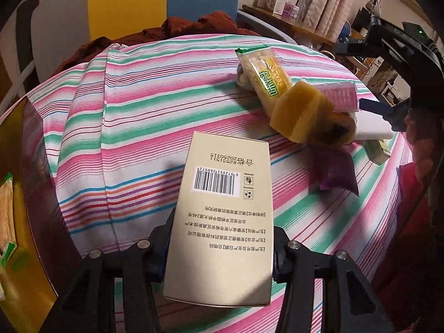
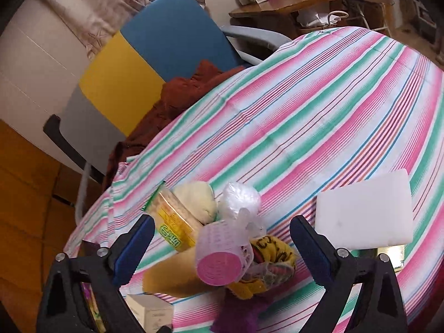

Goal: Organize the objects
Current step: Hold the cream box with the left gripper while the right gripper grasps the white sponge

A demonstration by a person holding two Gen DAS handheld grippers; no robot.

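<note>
1. Left wrist view: a beige box (image 1: 222, 216) is being gripped by the left hand-held gripper (image 1: 219, 249), its long axis running straight ahead along the fingers, above the striped table (image 1: 138, 111).
2. The pile of clutter, with a yellow sponge (image 1: 299, 111) and snack packet (image 1: 263, 77), is lying ahead and to the right.
3. The right hand-held gripper (image 2: 222, 238) is being held spread and empty over that pile, nearer to it; a pink roller (image 2: 222, 258) is sitting between its fingers.
4. A brown container (image 1: 30, 194) is standing at the left.

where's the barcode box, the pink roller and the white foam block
barcode box (image 1: 222, 216), left wrist view, middle of its printed face
pink roller (image 2: 219, 267), right wrist view, round pink end
white foam block (image 2: 366, 211), right wrist view, flat top face
</note>
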